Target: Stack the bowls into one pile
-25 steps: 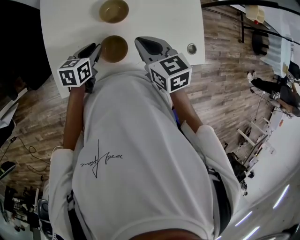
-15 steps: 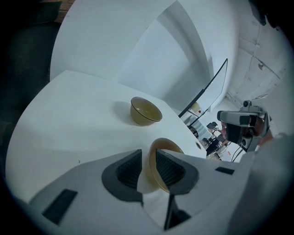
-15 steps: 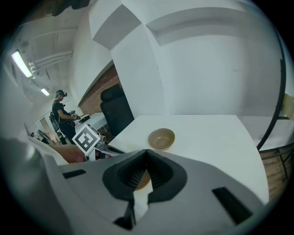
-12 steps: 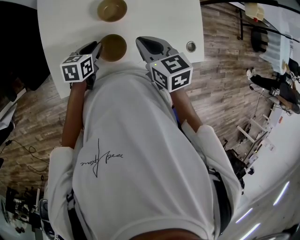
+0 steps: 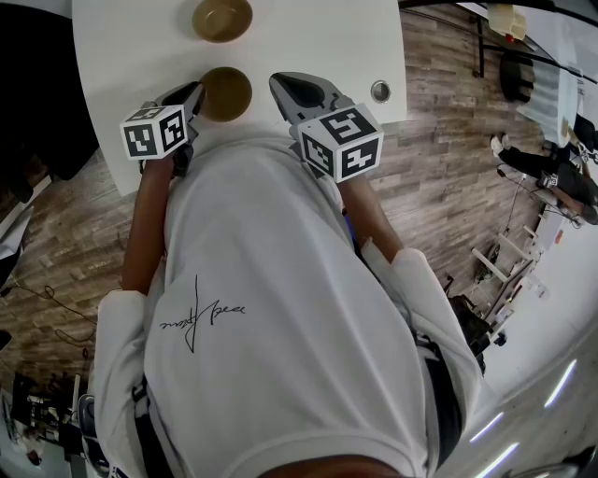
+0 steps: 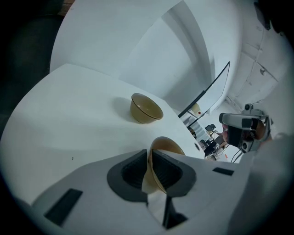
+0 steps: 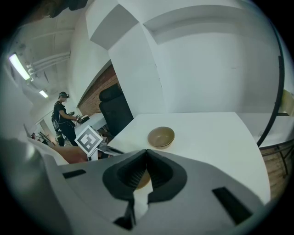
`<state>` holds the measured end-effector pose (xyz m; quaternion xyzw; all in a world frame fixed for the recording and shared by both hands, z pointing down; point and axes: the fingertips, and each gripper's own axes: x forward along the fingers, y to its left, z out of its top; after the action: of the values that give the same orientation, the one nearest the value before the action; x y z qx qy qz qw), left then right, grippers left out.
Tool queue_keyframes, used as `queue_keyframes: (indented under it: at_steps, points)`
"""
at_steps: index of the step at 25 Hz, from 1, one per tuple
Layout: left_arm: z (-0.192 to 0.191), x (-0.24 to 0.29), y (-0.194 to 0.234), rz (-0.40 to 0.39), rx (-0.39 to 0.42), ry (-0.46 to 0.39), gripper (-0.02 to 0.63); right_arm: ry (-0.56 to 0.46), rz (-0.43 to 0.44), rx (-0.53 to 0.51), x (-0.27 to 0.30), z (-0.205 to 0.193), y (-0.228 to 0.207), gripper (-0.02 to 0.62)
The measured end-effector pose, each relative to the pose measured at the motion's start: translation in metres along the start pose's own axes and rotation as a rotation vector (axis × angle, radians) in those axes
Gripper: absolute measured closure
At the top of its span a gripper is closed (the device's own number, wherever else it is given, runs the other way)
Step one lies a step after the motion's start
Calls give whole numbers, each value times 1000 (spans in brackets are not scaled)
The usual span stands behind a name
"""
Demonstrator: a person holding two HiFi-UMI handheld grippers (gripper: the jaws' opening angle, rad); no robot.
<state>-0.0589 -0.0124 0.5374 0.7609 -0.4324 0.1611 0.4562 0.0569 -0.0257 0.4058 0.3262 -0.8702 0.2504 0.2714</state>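
Bowls point(image 5: 222, 19) on white table point(image 5: 318, 37), wood floor point(image 5: 439, 168)

Bowls: there were 2, both tan, i.e. a near bowl point(image 5: 227, 93) & a far bowl point(image 5: 222, 19). Tabletop point(image 5: 318, 37): 1, white. Grippers: 2, the left gripper point(image 6: 149, 153) & the right gripper point(image 7: 147, 153), each w/ 2 fingers, so 4 fingers total. Marker cubes: 2, 1 per gripper, i.e. the left cube point(image 5: 154, 133) & the right cube point(image 5: 341, 143). Round metal grommet point(image 5: 380, 91) in the tabletop: 1. Black office chair point(image 7: 115, 112): 1, seen in the right gripper view. Standing person point(image 7: 62, 114) in bkgd of that view: 1.
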Motion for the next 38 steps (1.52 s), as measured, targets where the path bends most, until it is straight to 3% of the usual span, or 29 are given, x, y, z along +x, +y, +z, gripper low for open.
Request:
queue_keyframes:
  at_steps: [21, 38]
  points:
    - [-2, -2, 1, -74, -109, -23, 571, -16, 20, 70, 3, 0, 2, 584]
    - [13, -16, -5, -114, -175, -102, 571, -11, 36, 91, 4, -3, 0, 583]
